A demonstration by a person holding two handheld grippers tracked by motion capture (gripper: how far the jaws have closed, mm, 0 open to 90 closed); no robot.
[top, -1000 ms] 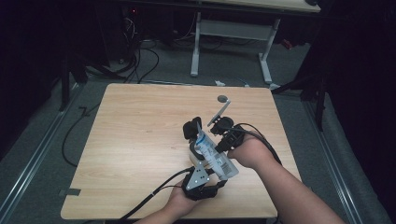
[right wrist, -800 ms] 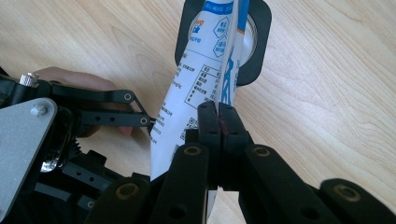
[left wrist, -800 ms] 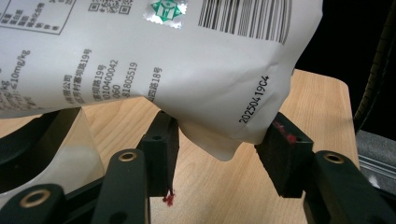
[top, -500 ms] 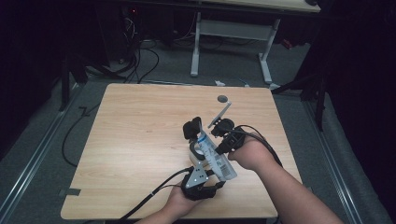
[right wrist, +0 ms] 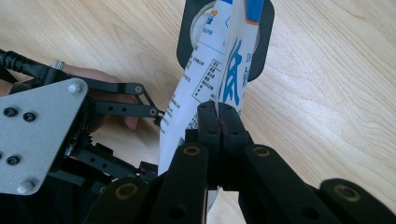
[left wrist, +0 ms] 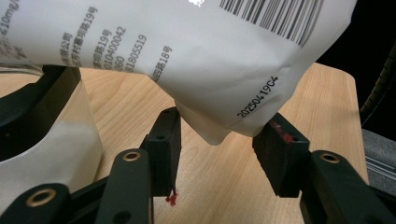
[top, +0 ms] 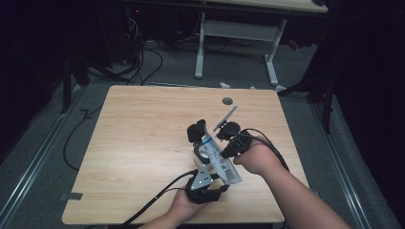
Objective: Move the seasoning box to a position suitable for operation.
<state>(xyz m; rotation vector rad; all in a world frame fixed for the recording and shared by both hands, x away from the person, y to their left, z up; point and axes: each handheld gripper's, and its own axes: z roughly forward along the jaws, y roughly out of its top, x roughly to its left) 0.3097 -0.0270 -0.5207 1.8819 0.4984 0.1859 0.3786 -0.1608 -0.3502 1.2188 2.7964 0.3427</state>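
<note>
Pouch (top: 220,160), white and printed, hangs above the table (top: 138,138) between both grippers. Right gripper (right wrist: 218,116) pinches its edge with jaws closed tight. Left gripper (left wrist: 219,140) has jaws apart, the pouch's lower corner between them, pads apparently not pressing.

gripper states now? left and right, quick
Left gripper: jaws open, the white pouch's corner between them, pads not pressing it.
Right gripper: jaws shut on the white pouch.
</note>
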